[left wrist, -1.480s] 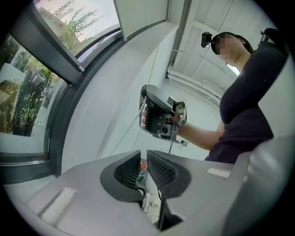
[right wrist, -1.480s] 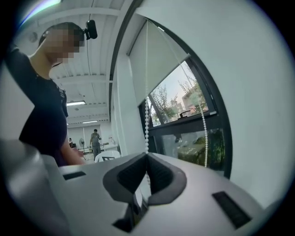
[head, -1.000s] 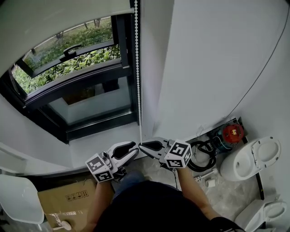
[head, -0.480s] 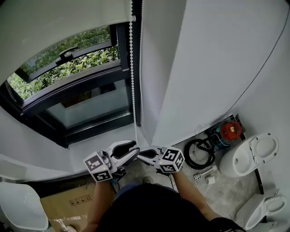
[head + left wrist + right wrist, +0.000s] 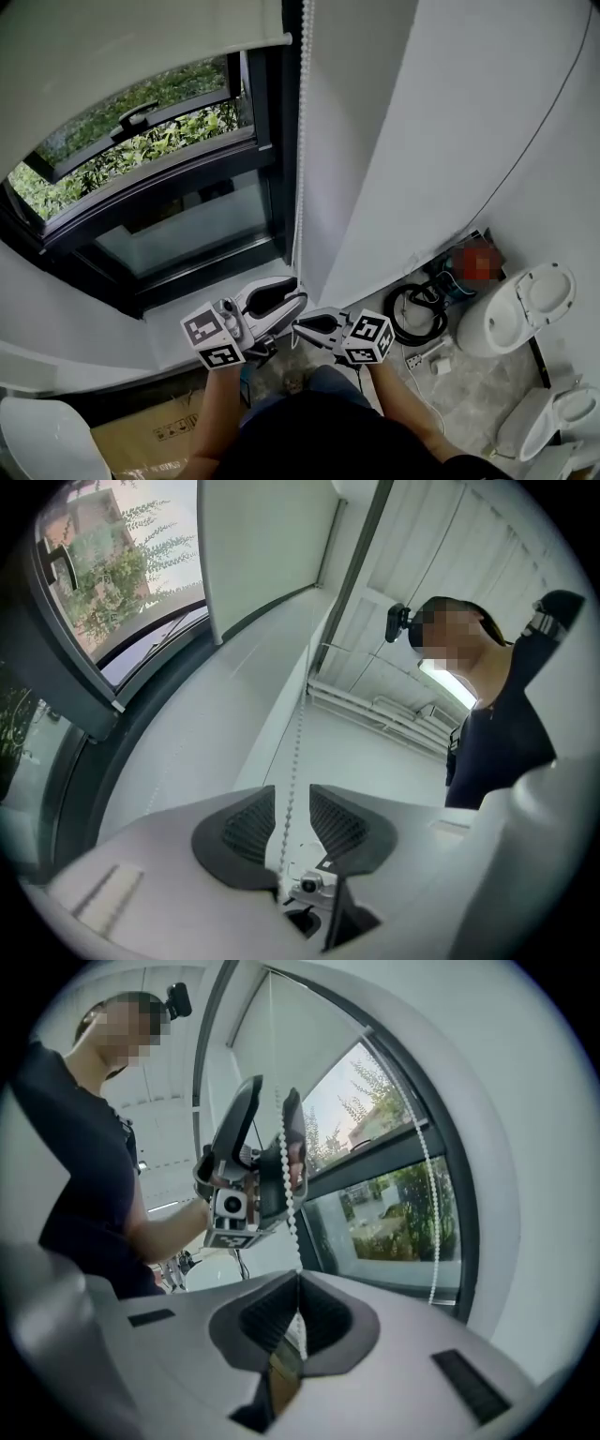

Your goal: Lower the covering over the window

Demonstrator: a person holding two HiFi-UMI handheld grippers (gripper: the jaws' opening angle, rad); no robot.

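With the right tongs (image 5: 298, 1288), pinching the bead cord (image 5: 301, 141) tight, jaws squeezed all the way together on it, low down on its length. With the left tongs (image 5: 292, 799), waiting just above, jaws about half open, letting the cord run up between the two pads without pressing on it. Holding nothing there yet.

Looking up at the blind (image 5: 122, 47): sitting high at the top of the window (image 5: 187, 216), covering only the top part, leaving most of the glass and the green bushes (image 5: 159, 141) showing. Probably getting ready for a hand-over-hand pull, so only a little way into the job.

Watching out for a few things from here:

- Letting go with the right tongs before closing the left ones, and losing the cord, sending it swinging off toward the wall (image 5: 450, 112).
- Closing the left pads on a gap between beads, and sliding down the cord instead of pulling it.
- Tugging sideways instead of straight down, and maybe jamming the beads up at the top, out of sight here.
- Mixing up this strand with the other strand (image 5: 424, 1176) hanging by the window frame, and rolling the blind up instead of down.
- Pulling too hard and too fast, and maybe snapping the thin cord.
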